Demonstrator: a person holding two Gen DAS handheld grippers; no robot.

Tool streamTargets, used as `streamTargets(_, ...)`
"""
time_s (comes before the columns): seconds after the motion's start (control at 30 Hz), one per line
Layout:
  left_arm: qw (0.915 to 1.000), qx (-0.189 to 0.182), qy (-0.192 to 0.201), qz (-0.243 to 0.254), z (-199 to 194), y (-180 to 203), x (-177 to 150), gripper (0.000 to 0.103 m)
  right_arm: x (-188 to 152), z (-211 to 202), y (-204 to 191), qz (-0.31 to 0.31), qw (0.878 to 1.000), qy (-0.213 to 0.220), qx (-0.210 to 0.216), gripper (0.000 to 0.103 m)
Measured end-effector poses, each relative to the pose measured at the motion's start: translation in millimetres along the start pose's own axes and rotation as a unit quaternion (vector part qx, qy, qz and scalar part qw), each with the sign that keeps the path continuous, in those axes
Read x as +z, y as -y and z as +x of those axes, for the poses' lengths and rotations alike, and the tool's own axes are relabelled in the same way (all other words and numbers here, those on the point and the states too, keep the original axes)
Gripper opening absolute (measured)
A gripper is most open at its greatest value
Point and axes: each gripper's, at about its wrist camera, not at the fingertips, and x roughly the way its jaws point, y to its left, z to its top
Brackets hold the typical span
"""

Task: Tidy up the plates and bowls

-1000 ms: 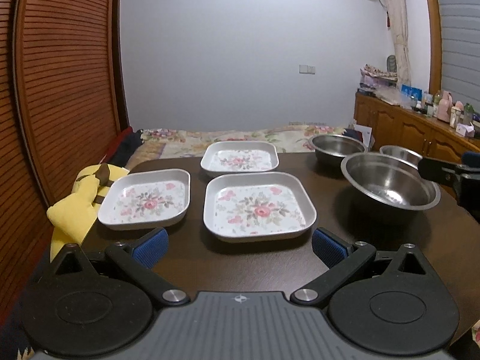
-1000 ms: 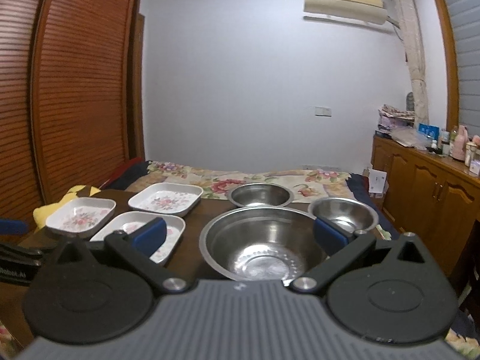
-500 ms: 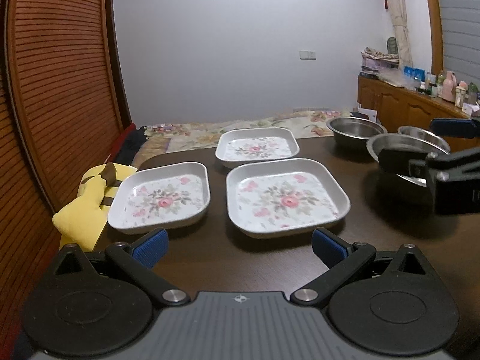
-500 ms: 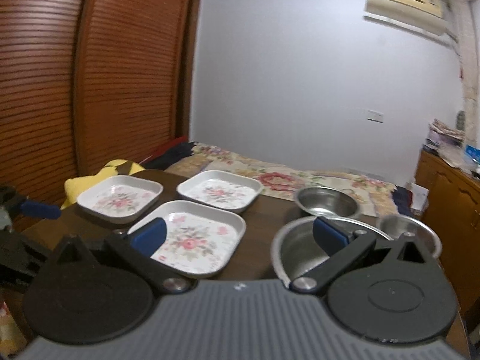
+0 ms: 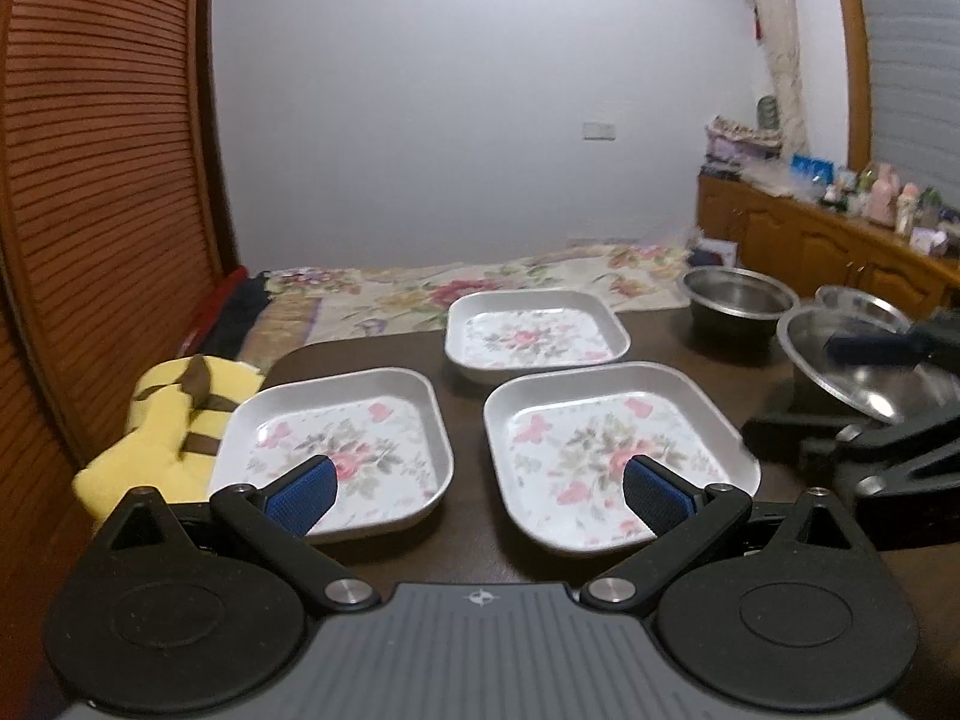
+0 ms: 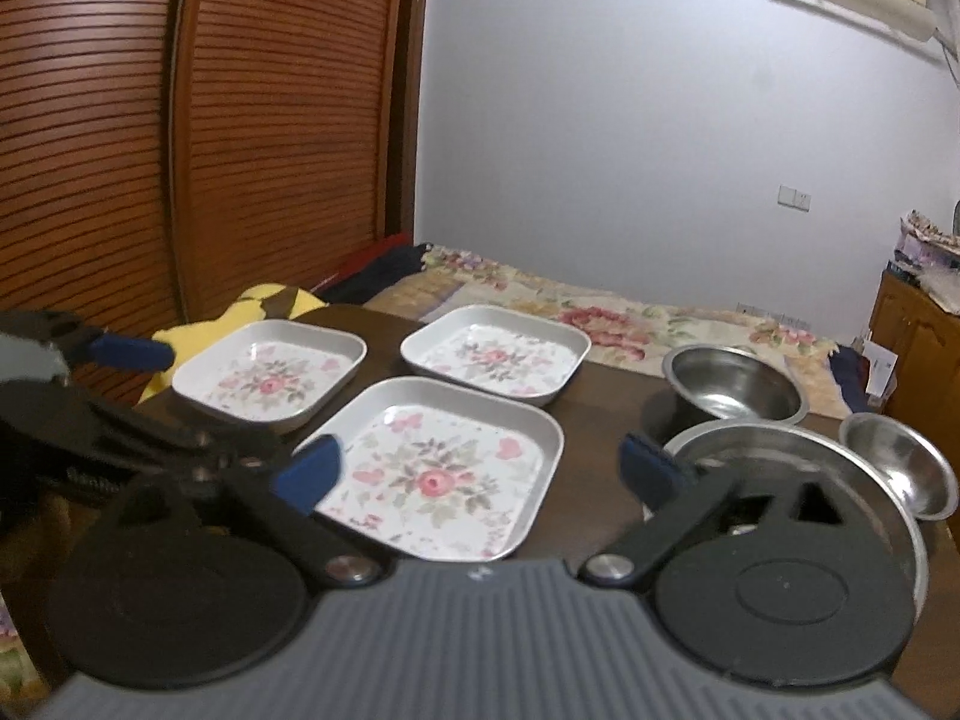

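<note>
Dark tabletop (image 6: pixel 606 414) carries 3 floral plates and 3 steel bowls. Right claw (image 6: pixel 480 468), jaws just been closing w/ nothing gripped, hangs over near plate (image 6: pixel 438 480); big bowl (image 6: pixel 798 450) beside its right pad. Left claw (image 5: pixel 480 489) wide open, empty, between near plate and left plate (image 5: pixel 336 444).

Three square floral plates (image 6: pixel 273 381) (image 6: pixel 495 354) (image 6: pixel 444 468) on the dark table (image 6: pixel 606 414), clustered toward nine o'clock. Three steel bowls (image 6: pixel 735 390) (image 6: pixel 900 468) (image 6: pixel 798 450) toward three o'clock. One yellow plush (image 5: pixel 168 420) at the nine o'clock edge.
</note>
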Motion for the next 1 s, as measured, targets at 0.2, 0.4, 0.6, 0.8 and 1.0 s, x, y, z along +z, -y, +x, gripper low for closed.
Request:
streamTargets(0.2,0.9990,-0.043,-0.003,-0.012,14.9,-7.8,2.8,0.087,-3.2,16.1,-2.4,0.017,0.999,-0.031,-0.002,0.064)
streamTargets(0.4,0.9977,-0.065,-0.011,-0.015,28.2,-12.3,-1.2,0.068,-11.9,25.5,-5.8,0.026,0.998,-0.055,-0.015,0.049)
streamTargets(0.6,0.9967,-0.073,-0.032,-0.015,43.1,-15.6,-7.3,0.052,-19.5,33.5,-5.2,0.032,0.996,-0.073,-0.035,0.047)
streamTargets(0.8,0.9955,-0.082,-0.046,-0.007,50.6,-12.6,-10.9,0.040,-24.3,40.5,-0.6,0.044,0.995,-0.083,-0.044,0.047)
streamTargets(1.0,0.9944,-0.088,-0.059,-0.004,57.9,-9.7,-13.1,0.030,-26.5,45.3,2.2,0.056,0.994,-0.085,-0.042,0.047)
